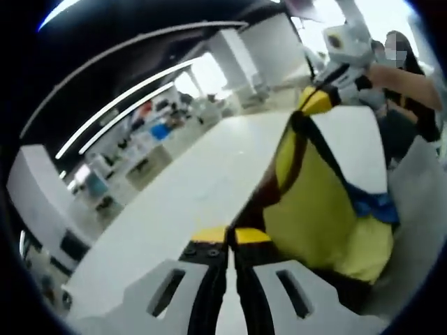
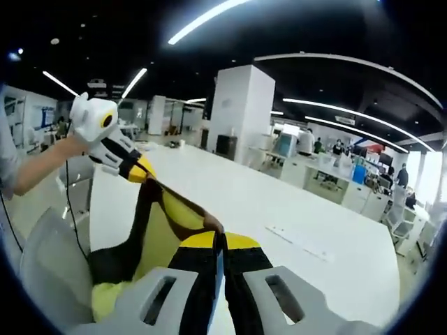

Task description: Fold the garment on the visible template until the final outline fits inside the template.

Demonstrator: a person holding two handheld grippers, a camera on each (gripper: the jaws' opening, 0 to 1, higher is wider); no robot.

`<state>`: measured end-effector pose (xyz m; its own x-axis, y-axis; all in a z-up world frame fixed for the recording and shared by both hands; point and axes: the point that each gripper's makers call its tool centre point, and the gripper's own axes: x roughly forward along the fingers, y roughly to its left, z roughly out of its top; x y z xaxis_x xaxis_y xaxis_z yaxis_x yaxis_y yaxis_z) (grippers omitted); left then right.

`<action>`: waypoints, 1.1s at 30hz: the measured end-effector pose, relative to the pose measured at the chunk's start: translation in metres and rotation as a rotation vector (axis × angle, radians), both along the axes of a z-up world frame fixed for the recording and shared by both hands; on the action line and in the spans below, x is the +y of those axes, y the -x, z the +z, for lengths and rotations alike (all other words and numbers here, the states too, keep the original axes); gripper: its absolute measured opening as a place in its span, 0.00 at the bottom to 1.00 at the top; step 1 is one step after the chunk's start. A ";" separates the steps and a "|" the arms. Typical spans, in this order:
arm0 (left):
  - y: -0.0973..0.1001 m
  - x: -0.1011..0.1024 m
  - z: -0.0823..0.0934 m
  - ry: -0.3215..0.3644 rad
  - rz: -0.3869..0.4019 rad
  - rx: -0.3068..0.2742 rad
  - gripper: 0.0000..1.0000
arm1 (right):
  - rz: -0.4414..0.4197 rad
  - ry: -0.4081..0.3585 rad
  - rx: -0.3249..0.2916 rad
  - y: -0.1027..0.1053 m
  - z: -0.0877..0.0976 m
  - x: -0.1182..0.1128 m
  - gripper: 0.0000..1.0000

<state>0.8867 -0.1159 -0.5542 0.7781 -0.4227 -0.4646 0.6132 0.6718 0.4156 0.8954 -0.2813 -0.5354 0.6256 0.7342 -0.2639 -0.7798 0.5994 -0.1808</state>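
Both grippers, left (image 1: 230,241) and right (image 2: 218,241), clamped on yellow-and-dark garment (image 1: 321,202), stretched in air above white table (image 1: 202,181). Apparently lifting to spread. Next: lowering flat; template not made out.

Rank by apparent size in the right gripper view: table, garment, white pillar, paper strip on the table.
1. Table
2. Garment, though nearness to the camera inflates it
3. Pillar
4. Paper strip
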 end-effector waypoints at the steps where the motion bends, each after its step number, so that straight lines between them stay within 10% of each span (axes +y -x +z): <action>1: -0.009 0.000 -0.006 0.004 0.003 0.008 0.00 | -0.005 0.002 0.015 -0.009 -0.006 0.000 0.02; 18: -0.088 0.020 -0.084 0.010 0.082 0.147 0.00 | -0.020 0.054 0.123 -0.096 -0.078 0.021 0.02; 33: -0.124 0.029 -0.126 0.004 0.094 0.235 0.00 | -0.033 0.094 0.201 -0.133 -0.129 0.028 0.02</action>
